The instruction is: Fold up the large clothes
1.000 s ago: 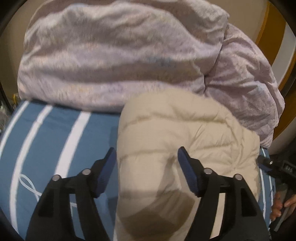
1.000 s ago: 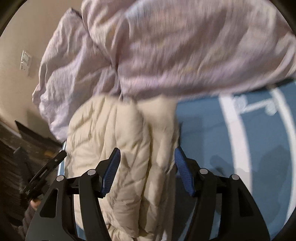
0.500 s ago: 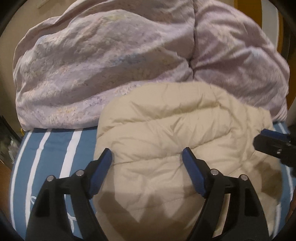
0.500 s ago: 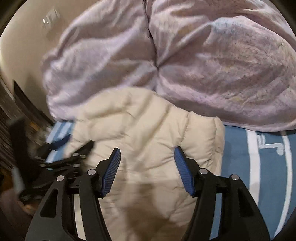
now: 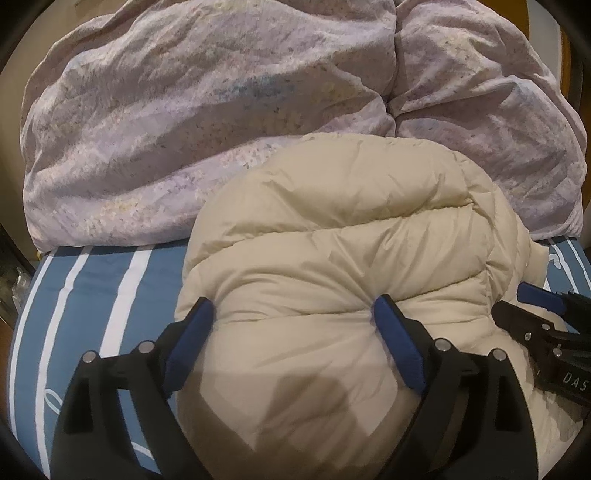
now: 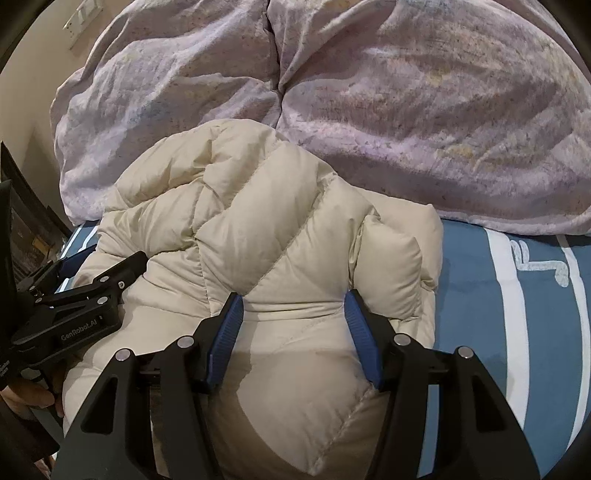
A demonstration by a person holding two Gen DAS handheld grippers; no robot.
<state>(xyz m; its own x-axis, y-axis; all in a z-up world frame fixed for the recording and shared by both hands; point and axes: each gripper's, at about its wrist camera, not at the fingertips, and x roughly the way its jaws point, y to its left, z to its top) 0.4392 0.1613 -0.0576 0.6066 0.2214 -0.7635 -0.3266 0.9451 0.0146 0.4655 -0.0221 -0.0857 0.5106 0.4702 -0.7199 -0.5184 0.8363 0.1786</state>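
Observation:
A cream quilted puffer jacket (image 5: 343,251) lies bundled on a blue bed sheet with white stripes (image 5: 92,288). My left gripper (image 5: 293,317) is open, its blue pads pressed down into the jacket's near side, one at the jacket's left edge. My right gripper (image 6: 293,306) is open too, its pads straddling a puffed fold of the same jacket (image 6: 280,236). Each gripper shows at the other view's edge: the right one at right in the left wrist view (image 5: 535,317), the left one at left in the right wrist view (image 6: 85,291).
A bulky lilac floral duvet (image 5: 221,103) is heaped behind the jacket and touches its far edge; it also fills the top of the right wrist view (image 6: 406,110). A beige wall with a switch plate (image 6: 83,22) is at the upper left.
Both grippers have swung toward the jacket's middle and come down onto it. The jacket now lies more compact between them, with the pads pressing into it. Jaws stayed open.

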